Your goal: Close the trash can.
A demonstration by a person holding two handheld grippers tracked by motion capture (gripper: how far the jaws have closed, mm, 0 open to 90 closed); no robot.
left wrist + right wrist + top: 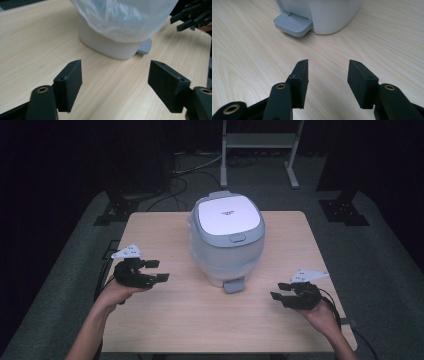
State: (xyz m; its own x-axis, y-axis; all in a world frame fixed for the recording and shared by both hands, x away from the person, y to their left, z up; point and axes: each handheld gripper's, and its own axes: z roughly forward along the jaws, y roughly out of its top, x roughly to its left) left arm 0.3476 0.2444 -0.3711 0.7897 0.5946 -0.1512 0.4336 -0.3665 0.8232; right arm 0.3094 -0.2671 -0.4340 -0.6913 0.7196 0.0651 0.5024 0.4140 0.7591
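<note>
While both my grippers sit low over the table, neither has hold of anything. My left gripper (159, 270) stands with its jaws wide apart, only bare wood between them, pointing toward the pedal bin (226, 237) from its left side. My right gripper (280, 291) is likewise parted, somewhat less wide, with nothing between its pads; it faces the bin's foot pedal (292, 24) from near the front right.

Outward from there, the bin stands upright around the middle of the table (165, 320), lid (227, 215) down and flat. From the left gripper view I can see a clear plastic liner (125, 17) draped over the bin's upper wall, its edge hanging down outside.

My reading: the liner looks fitted and the lid is closed, so the work on the bin seems largely finished. What is left, if anything, I cannot tell from here.
</note>
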